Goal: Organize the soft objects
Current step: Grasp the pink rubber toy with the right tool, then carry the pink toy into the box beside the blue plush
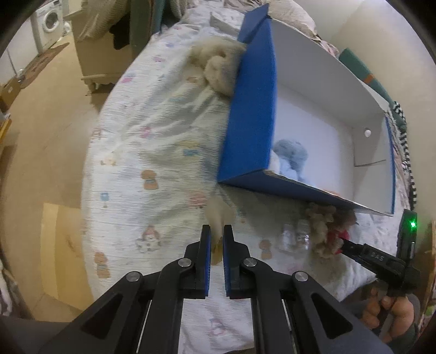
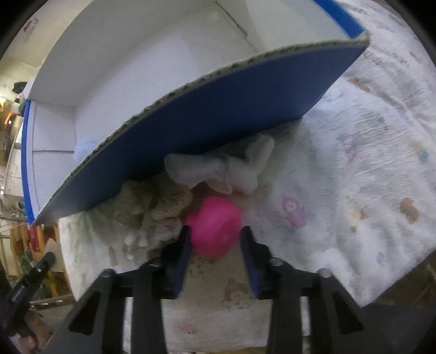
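Note:
In the left wrist view my left gripper (image 1: 217, 239) is shut on a cream soft toy (image 1: 218, 215) that hangs over the printed sheet, just in front of the blue box (image 1: 250, 114). A pale blue plush (image 1: 291, 155) lies inside the box on its white floor. In the right wrist view my right gripper (image 2: 215, 237) has both pads against a pink soft ball (image 2: 214, 226) on the bed. The ball sits next to a curly beige plush (image 2: 152, 201) and a white plush (image 2: 231, 168), both tucked under the box's blue wall (image 2: 218, 109). The right gripper (image 1: 340, 243) also shows at the curly plush (image 1: 321, 220).
The bed's white printed sheet (image 1: 152, 141) ends at a rounded edge, with floor (image 1: 49, 130) to the left. Another beige plush (image 1: 215, 65) leans on the box's far outer wall. Cardboard boxes (image 1: 95, 54) and a washing machine (image 1: 50, 21) stand beyond. A hand (image 1: 392, 313) holds the right gripper.

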A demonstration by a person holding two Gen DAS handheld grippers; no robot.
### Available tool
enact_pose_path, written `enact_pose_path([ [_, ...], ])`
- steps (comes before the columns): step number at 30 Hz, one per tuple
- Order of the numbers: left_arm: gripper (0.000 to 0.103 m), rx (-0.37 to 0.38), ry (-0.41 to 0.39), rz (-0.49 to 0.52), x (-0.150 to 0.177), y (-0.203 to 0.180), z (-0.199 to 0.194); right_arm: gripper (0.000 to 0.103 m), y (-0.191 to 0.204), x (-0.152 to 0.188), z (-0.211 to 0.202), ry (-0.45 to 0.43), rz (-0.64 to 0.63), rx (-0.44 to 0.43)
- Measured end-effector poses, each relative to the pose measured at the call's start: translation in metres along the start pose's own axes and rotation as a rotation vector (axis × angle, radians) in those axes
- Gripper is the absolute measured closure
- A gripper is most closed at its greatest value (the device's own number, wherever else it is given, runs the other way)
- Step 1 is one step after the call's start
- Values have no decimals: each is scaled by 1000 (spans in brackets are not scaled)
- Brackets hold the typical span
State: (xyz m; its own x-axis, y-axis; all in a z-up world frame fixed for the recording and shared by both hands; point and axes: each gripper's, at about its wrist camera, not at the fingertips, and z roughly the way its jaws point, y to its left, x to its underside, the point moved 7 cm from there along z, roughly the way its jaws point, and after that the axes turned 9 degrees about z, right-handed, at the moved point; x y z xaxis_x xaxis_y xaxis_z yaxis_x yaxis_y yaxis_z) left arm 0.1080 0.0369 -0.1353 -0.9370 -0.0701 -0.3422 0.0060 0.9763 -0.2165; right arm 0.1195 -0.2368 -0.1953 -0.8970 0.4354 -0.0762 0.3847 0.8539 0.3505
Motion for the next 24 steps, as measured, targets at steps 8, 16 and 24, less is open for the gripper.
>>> enact_pose_path([
  [8,96,-28,-9,-2,2,6,-3,80,3,11,-21,-71,-38,-18],
  [16,96,-89,-74,37,6,1,-28,81,5,36,-64,-137,-31,-113],
  [24,96,-106,-155,88,2,-28,-68,81,28,39,-112,-191,-90,-225],
])
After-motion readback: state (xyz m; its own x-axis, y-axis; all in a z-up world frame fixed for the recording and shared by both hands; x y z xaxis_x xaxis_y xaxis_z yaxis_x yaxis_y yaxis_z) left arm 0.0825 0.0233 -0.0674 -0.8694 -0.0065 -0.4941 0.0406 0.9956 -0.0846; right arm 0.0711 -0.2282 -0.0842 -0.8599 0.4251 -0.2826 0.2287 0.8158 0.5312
